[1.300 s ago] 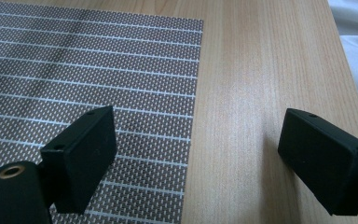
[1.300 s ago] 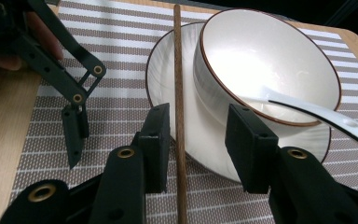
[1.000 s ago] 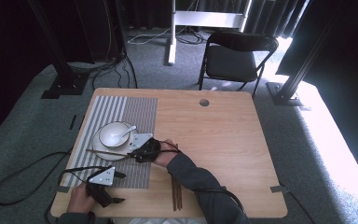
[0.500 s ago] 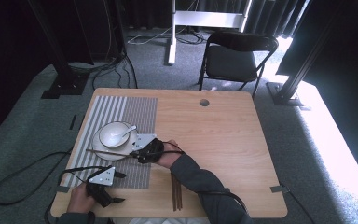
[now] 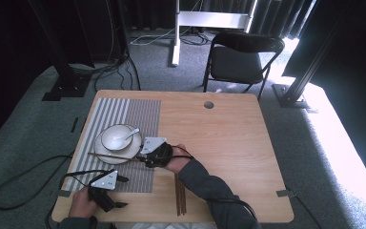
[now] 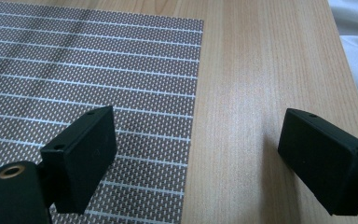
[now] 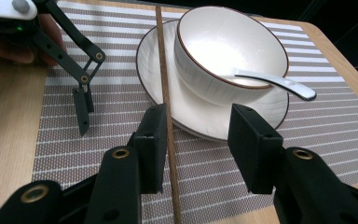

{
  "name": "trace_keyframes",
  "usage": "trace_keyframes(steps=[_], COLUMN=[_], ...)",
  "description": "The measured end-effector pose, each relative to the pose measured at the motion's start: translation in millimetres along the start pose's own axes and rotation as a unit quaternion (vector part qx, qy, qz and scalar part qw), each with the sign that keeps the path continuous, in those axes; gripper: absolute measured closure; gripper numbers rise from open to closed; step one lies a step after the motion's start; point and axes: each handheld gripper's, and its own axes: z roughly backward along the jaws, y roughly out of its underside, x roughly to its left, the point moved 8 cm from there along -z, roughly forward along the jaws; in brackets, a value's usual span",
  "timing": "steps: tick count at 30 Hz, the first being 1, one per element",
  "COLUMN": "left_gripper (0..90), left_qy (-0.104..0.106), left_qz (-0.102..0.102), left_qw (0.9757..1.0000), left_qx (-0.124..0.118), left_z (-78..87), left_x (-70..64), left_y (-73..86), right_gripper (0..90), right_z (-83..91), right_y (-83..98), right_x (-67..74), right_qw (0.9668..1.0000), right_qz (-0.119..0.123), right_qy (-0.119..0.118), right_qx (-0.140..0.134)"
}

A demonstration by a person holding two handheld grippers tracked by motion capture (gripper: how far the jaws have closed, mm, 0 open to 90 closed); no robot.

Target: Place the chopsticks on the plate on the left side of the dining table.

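While the right gripper [image 7: 196, 149] is spread, having just been opening, the brown wooden chopstick [image 7: 165, 100] beside one pad could be rolled off the white plate [image 7: 200, 119].

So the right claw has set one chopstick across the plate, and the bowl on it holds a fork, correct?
Not a fork: the right gripper view shows a white spoon in the bowl. The chopstick does lie across the plate, between the right claw's open jaws.

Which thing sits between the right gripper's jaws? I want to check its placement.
A single chopstick, beside one jaw of the right gripper, lying across the plate rim, seen in the right gripper view.
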Motion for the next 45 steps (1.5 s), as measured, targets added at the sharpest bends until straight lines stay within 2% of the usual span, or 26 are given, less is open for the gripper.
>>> trace_keyframes(steps=[29, 45], left_gripper=[11.7, 11.7], left_qy=[0.0, 0.0], left_qz=[-0.001, -0.001], left_qw=[1.0, 1.0], left_qx=[0.0, 0.0], left_z=[0.0, -0.1], left_x=[0.0, 0.1], left_y=[0.1, 0.1], right_gripper=[56.4, 56.4], right_z=[22.1, 31.8], right_y=[11.6, 23.8], right_x=[-1.7, -1.8], right_qw=[0.9995, 0.9989], right_qz=[-0.023, -0.034], right_qy=[0.019, 0.029], right_qx=[-0.014, -0.014])
